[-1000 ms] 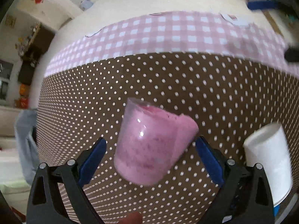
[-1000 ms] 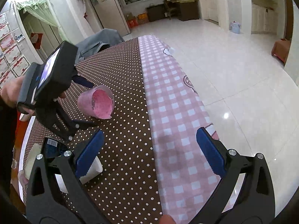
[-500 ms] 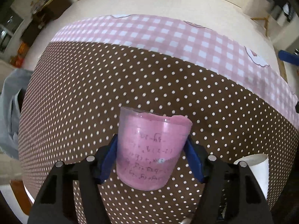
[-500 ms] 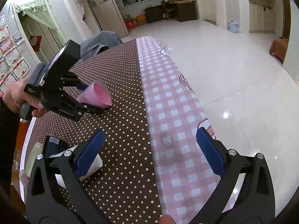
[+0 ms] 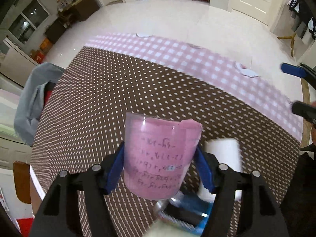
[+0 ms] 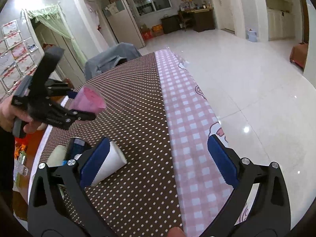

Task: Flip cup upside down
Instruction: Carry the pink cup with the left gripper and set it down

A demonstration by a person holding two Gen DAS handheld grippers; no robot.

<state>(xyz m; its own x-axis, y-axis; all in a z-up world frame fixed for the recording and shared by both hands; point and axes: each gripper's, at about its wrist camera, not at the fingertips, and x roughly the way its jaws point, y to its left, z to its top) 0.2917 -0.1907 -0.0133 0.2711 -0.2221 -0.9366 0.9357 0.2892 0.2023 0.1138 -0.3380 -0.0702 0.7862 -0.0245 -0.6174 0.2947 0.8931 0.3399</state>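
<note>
Left wrist view: the left claw point(image 5: 160, 165) grips the pink cup point(image 5: 158, 156) by its sides, lifted above the dotted surface point(image 5: 118, 90). It looks light, thin-walled and crushable, so a gentle mid-wall hold suits.

Right wrist view: the right claw point(image 6: 156, 162) hangs open and empty; the cup point(image 6: 87, 100) is held aloft at left.

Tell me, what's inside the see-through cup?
A rolled pink paper with scribbled writing lines the cup, poking above the rim. The left gripper is shut on it. Whether anything sits at the bottom is hidden.
</note>
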